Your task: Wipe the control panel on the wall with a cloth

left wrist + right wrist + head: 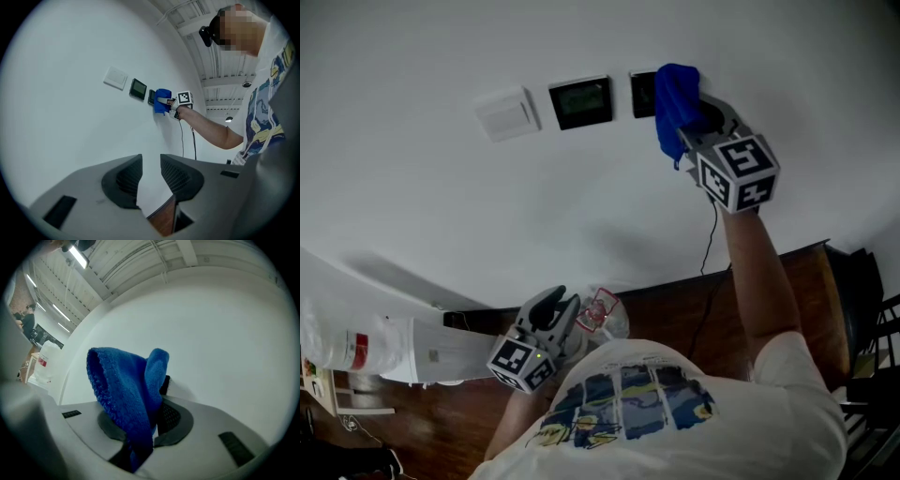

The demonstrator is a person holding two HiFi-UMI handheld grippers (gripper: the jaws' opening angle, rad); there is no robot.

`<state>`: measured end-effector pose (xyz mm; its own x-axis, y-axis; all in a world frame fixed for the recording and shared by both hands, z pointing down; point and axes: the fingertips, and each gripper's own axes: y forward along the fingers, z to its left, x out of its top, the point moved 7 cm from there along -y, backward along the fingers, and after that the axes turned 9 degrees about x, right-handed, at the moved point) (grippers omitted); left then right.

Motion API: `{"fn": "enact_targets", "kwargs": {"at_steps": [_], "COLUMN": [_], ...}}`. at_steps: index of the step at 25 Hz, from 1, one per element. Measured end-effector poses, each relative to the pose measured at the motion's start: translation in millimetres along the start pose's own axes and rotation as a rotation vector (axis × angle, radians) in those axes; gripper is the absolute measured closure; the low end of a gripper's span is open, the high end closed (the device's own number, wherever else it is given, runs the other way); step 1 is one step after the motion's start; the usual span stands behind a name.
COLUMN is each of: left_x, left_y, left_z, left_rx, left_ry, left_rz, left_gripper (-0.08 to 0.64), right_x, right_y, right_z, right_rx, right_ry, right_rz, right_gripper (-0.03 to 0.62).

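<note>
Holding the blue cloth (673,101) up against the white wall (441,206), my right claw (698,122) is raised at the end of my stretched arm, with its marker cube (738,171) turned toward my head. In the right gripper view the two jaws of this claw (140,420) are closed on the cloth (124,390). The fabric is pinched low between them and stands up above them in a thick folded bunch, very near the wall. On the wall I see three plates in a row: a white switch plate (507,112) at the left, a dark control panel (580,102) with a greenish screen in the middle, and a second dark panel (641,94) at the right. The cloth lies over the right part of this second panel and hides it partly; the middle panel is uncovered, just beside the cloth. A thin black cable (710,244) hangs down the wall under my right hand. My left claw (558,309) is low, near my chest and well apart from the panels. In the left gripper view its jaws (151,176) stand a little apart with a narrow gap, and nothing is between them; only the wall and a strip of brown wooden floor (161,220) show through.
</note>
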<state>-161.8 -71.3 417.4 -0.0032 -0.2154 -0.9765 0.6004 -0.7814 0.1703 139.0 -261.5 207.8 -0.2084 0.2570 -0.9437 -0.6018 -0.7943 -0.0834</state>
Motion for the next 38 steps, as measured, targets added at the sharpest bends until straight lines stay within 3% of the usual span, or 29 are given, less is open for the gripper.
{"fn": "enact_targets", "kwargs": {"at_steps": [10,22,32,38], "left_x": [0.8,0.0,-0.6,-2.4], "left_y": [5.3,2.1,3.5,-2.0], "left_z": [-7.0,-4.3,-3.8,-1.3], "left_rx": [-0.021,-0.017,-0.031,-0.014], "left_ry": [0.005,0.002,-0.004,-0.012], "left_rz": [0.014,0.01,0.004,0.0], "left_gripper": [0.463,0.463,0.463,0.463], "right_x": [-12.1,-15.5,22.0,20.0], "right_y": [-27.2,-31.4,-15.4,19.8], "right_z": [-41.5,-43.7,26.4,42.9], "right_rx": [-0.115,-0.105,0.031,0.083], "right_ry": [0.011,0.006,-0.056,-0.063], "right_rz": [0.029,0.017,-0.049,-0.038], "right_gripper": [0.502,0.502,0.502,0.502]}}
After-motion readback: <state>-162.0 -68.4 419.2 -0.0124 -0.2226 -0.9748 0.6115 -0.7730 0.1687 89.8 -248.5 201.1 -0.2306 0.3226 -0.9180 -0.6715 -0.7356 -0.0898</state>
